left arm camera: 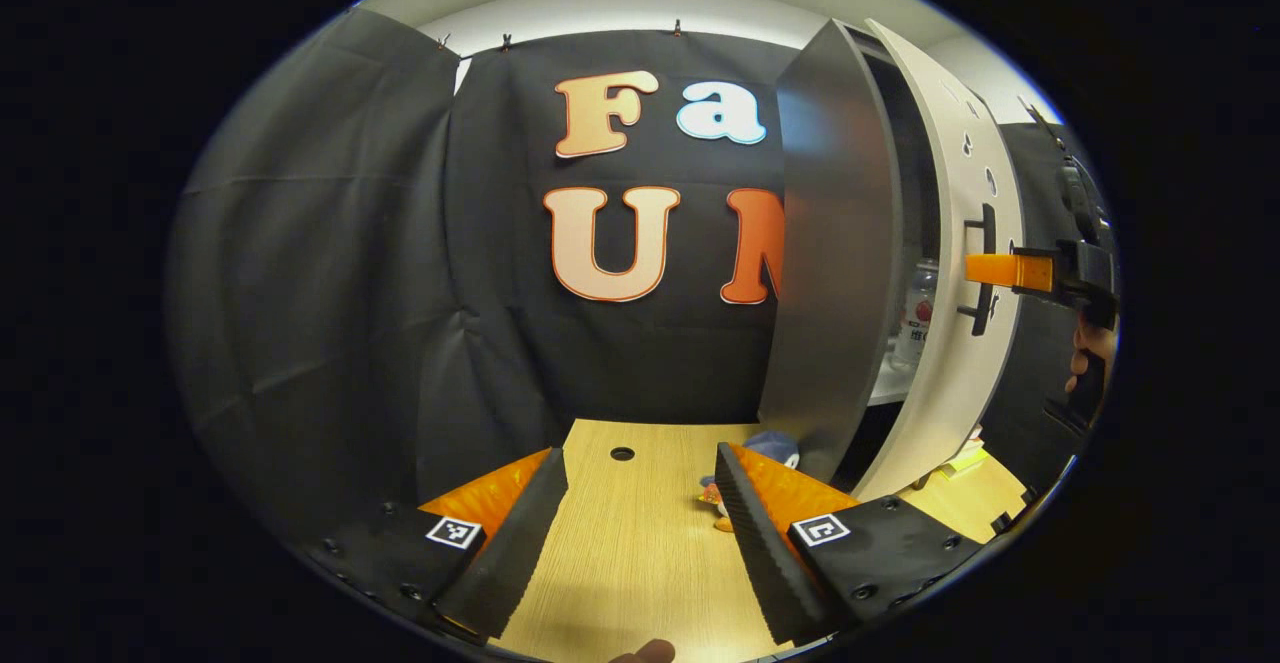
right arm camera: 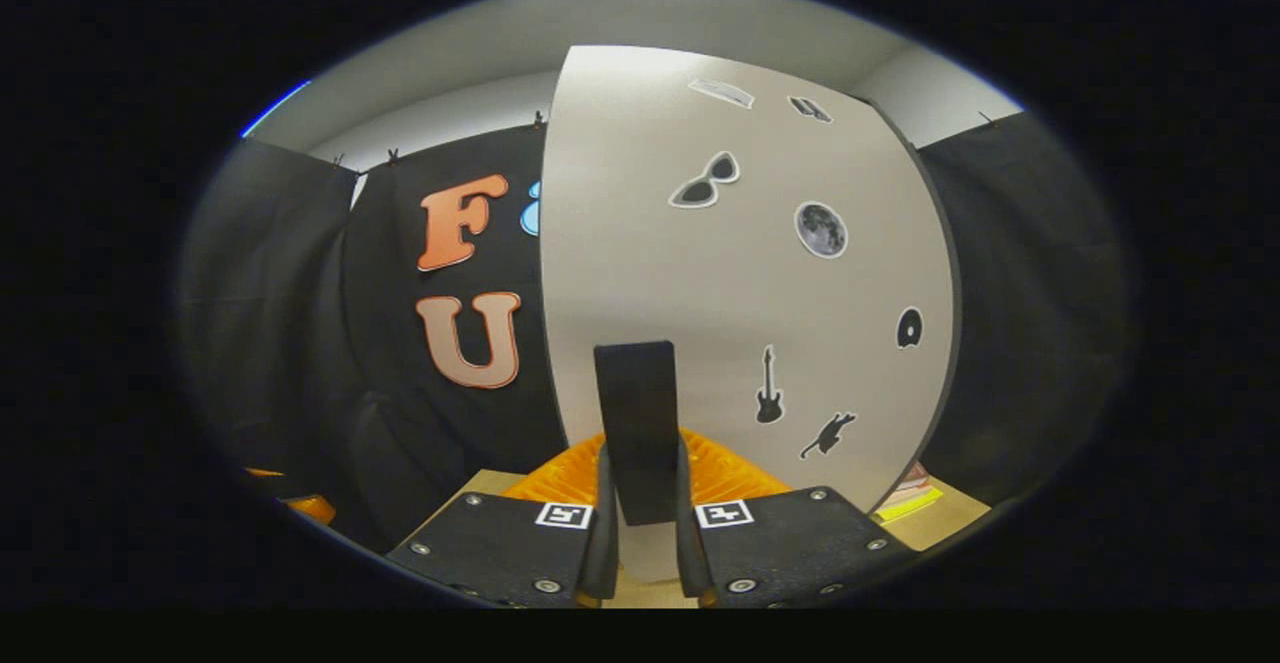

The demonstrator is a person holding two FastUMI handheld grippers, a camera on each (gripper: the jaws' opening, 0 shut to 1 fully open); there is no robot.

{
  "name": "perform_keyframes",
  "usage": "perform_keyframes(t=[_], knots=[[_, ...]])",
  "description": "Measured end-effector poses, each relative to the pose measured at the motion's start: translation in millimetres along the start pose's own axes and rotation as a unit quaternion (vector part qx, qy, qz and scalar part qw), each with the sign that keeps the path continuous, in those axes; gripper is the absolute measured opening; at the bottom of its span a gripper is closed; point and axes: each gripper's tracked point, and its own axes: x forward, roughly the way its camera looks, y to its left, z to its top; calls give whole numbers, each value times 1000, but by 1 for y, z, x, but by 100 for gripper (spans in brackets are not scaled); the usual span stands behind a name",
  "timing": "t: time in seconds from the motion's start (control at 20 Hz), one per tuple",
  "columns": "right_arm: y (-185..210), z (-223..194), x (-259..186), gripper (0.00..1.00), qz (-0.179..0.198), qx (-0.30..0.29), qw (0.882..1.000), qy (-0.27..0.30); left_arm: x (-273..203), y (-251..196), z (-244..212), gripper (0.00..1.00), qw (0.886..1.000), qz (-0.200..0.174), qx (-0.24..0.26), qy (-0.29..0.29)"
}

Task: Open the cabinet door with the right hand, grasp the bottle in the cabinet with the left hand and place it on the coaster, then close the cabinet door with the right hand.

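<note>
In the left gripper view, the cabinet [left arm camera: 835, 263] stands at the right with its white door [left arm camera: 955, 343] swung partly open. A clear bottle [left arm camera: 915, 313] with a red and white label stands on a shelf in the gap. My right gripper [left arm camera: 990, 270] reaches in from the right, shut on the door's black handle [left arm camera: 988, 233]. My left gripper [left arm camera: 640, 543] is open low over the wooden table [left arm camera: 620, 563], left of the cabinet. In the right gripper view, the handle [right arm camera: 635, 413] rises between the fingers of my right gripper [right arm camera: 640, 533], in front of the sticker-covered door [right arm camera: 740, 283].
A small blue and orange object [left arm camera: 770, 446] lies on the table at the cabinet's foot, partly behind my left gripper's right finger. The tabletop has a round hole [left arm camera: 622, 453]. Yellow and white items [left arm camera: 962, 458] sit below the door. A hand [left arm camera: 1085, 353] holds the right gripper.
</note>
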Motion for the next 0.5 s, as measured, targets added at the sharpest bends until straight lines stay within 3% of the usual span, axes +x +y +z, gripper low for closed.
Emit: perform_keyframes(t=[0.1,0.5], knots=[[-6,-1,-17,23,3,-1,1000,2,-16,-14,-3,97,1000,-3,-4,-2],[-92,-18,-147,23,4,21,1000,-12,-85,-78,0,97,1000,-9,23,-13]])
